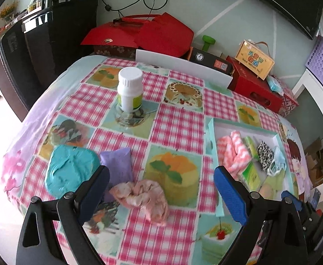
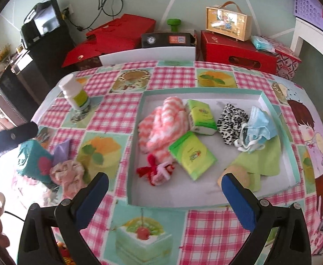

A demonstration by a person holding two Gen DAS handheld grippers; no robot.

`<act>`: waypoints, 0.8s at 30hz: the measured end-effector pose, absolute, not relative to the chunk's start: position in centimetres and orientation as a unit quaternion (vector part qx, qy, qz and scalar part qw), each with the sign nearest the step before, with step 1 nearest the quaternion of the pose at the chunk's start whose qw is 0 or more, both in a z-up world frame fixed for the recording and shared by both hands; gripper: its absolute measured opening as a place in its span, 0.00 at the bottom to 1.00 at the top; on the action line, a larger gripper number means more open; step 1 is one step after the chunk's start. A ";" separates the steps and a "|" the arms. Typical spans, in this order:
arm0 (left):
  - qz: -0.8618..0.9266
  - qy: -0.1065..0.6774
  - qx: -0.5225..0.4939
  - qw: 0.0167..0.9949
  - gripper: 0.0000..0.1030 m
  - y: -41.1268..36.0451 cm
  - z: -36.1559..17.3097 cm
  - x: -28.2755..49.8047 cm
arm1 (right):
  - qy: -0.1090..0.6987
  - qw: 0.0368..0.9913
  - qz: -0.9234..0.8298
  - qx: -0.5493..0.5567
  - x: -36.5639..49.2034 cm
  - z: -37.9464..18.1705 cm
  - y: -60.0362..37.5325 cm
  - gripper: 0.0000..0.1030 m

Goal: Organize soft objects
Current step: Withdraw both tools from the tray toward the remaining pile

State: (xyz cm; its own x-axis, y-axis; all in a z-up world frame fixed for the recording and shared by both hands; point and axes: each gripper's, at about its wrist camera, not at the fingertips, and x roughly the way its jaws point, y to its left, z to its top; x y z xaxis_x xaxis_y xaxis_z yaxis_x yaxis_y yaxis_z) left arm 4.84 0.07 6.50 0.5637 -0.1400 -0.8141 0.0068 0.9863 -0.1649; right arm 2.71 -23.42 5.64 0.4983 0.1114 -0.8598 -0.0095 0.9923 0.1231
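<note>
Left gripper (image 1: 161,190) spread wide, empty, pink scrunchie (image 1: 142,195) between its fingers. Right gripper (image 2: 164,195) likewise spread, empty; tray (image 2: 202,91) at 12 o'clock.

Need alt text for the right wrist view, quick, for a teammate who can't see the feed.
The open right gripper hovers over a shallow tray holding a pink-white towel, two green tissue packs, a leopard-print cloth and a blue mask. A pink scrunchie lies outside on the checked tablecloth.
</note>
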 end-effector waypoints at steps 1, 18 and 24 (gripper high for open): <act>-0.046 0.465 -0.080 0.881 0.92 0.5 6.4 4.4 | 0.499 0.864 0.038 0.049 2.5 5.7 -23.1 1.00; -0.036 0.477 -0.126 0.869 0.93 5.5 4.3 0.6 | 0.482 0.868 0.114 0.024 0.6 6.2 -18.1 1.00; -0.031 0.479 -0.131 0.868 0.94 6.9 2.9 0.1 | 0.482 0.865 0.141 0.003 0.6 5.7 -15.9 1.00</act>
